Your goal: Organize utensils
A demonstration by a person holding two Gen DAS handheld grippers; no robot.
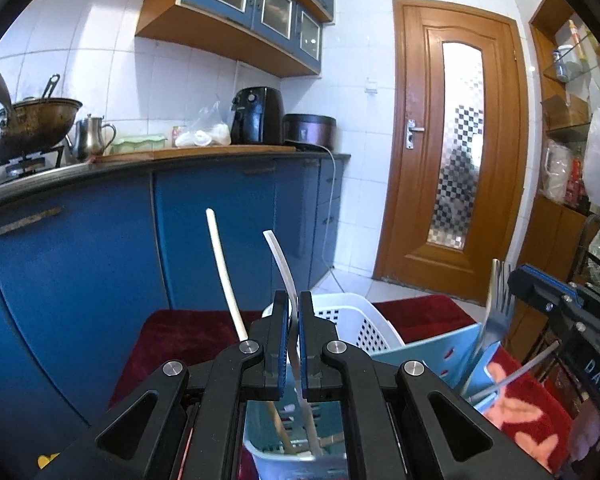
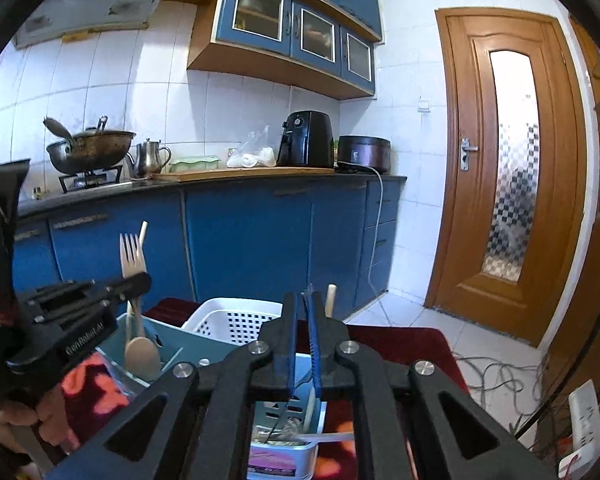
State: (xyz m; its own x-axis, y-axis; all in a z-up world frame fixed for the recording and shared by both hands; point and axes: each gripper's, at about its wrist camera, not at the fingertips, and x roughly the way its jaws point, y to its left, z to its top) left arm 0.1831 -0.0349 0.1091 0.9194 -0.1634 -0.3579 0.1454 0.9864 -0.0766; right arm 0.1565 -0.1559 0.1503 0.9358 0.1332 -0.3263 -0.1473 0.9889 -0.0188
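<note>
My left gripper [image 1: 294,312] is shut on a cream plastic fork [image 1: 279,264] that stands edge-on, tines up; the same fork [image 2: 132,256] rises above that gripper [image 2: 140,280] in the right wrist view. It hangs over a teal utensil caddy [image 2: 172,350] holding a wooden spoon [image 2: 142,354]. A white stick [image 1: 222,264] stands beside the fork. My right gripper [image 2: 305,308] has its jaws a narrow slit apart, with a thin metal fork [image 1: 499,308] between them. This fork stands tines up in the caddy [image 1: 432,354].
A white perforated basket [image 1: 364,322] stands behind the caddy on a dark red cloth [image 1: 180,336]. A pale tray [image 2: 280,454] with loose utensils lies under the right gripper. Blue cabinets [image 1: 220,220], a counter with appliances and a wooden door [image 1: 460,140] lie beyond. Cables [image 2: 496,376] lie on the floor.
</note>
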